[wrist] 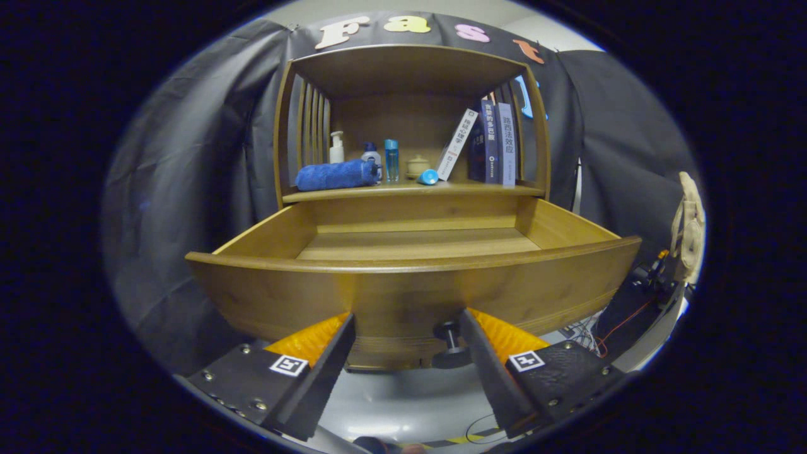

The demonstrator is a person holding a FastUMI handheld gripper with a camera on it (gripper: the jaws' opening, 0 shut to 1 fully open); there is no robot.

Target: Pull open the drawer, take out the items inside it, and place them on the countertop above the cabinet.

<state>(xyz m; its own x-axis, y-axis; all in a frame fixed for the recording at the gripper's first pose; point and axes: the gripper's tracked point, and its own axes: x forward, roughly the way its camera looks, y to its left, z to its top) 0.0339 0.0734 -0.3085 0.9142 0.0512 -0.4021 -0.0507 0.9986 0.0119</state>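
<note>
Beyond the tongs [406, 325], a wooden cabinet [410, 75] is seen; its drawer [410, 290] is pulled out just ahead, the knob [450, 333] between the spread, empty fingers.

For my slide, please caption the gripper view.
Open gripper before the pulled-out drawer, near its knob; towel and books on the countertop.

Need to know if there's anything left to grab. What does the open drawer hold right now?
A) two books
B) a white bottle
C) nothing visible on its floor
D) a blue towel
C: the drawer is pulled out and the floor that shows is bare wood; the towel, bottle and books sit on the countertop above. The gripper hangs open at the drawer front.
</note>
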